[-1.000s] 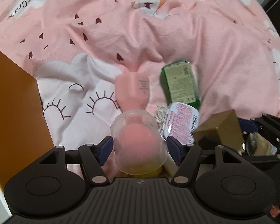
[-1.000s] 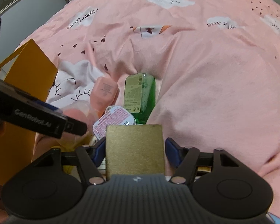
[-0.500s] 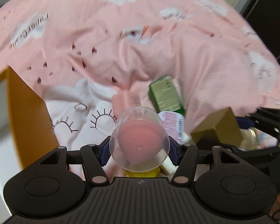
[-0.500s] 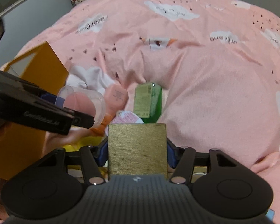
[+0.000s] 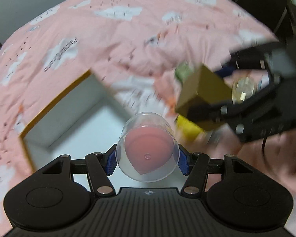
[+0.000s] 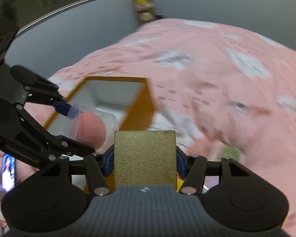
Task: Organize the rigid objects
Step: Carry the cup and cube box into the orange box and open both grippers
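Observation:
My left gripper is shut on a clear plastic case holding a pink sponge, held above the open orange box with a white inside. My right gripper is shut on a gold box, to the right of the orange box. The gold box and right gripper show at the right of the left wrist view. The clear case and the left gripper show at the left of the right wrist view, over the orange box's opening.
The pink bedspread with white clouds lies all around. A yellow item and a green box lie blurred on the bed beside the orange box. A phone shows at far left.
Both grippers have lifted off the bed with their loads and swung left toward the orange box, whose white inside now shows. The frames are motion-blurred.

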Demonstrator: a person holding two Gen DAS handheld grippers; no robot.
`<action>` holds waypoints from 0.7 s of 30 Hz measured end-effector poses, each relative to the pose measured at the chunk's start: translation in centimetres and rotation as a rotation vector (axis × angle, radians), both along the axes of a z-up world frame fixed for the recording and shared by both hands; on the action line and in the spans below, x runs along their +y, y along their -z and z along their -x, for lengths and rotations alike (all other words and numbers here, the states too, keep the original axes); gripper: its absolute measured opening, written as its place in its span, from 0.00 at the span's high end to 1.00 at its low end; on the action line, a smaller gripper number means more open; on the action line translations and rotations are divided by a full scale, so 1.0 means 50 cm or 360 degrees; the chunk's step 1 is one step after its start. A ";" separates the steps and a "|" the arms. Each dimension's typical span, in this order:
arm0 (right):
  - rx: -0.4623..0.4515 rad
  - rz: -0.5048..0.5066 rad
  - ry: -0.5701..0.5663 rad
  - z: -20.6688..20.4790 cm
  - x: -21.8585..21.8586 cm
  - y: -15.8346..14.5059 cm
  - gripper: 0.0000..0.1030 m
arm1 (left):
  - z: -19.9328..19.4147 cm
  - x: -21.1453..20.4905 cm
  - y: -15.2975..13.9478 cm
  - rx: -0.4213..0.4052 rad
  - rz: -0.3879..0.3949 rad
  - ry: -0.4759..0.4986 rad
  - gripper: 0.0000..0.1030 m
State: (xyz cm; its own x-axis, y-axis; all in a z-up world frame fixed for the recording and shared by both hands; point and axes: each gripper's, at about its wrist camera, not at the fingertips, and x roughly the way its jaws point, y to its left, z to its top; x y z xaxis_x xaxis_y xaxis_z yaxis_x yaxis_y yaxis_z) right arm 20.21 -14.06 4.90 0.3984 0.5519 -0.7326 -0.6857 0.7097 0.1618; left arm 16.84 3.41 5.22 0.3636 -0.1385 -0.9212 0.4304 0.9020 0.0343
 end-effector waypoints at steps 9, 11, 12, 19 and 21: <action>-0.0022 0.0245 -0.0565 0.038 0.248 0.049 0.43 | 0.032 0.086 0.107 0.0231 -0.0254 0.0297 0.34; -0.0027 0.0332 -0.0683 0.045 0.289 0.068 0.43 | 0.024 0.095 0.126 0.0308 -0.0250 0.0347 0.34; -0.0018 0.0366 -0.0730 0.048 0.304 0.078 0.43 | 0.021 0.097 0.134 0.0332 -0.0256 0.0402 0.34; 0.0117 0.0590 -0.1001 0.052 0.397 0.167 0.43 | 0.010 0.103 0.190 0.0513 -0.0332 0.0605 0.34; 0.0147 0.0624 -0.1034 0.047 0.407 0.190 0.43 | 0.001 0.103 0.207 0.0528 -0.0332 0.0622 0.34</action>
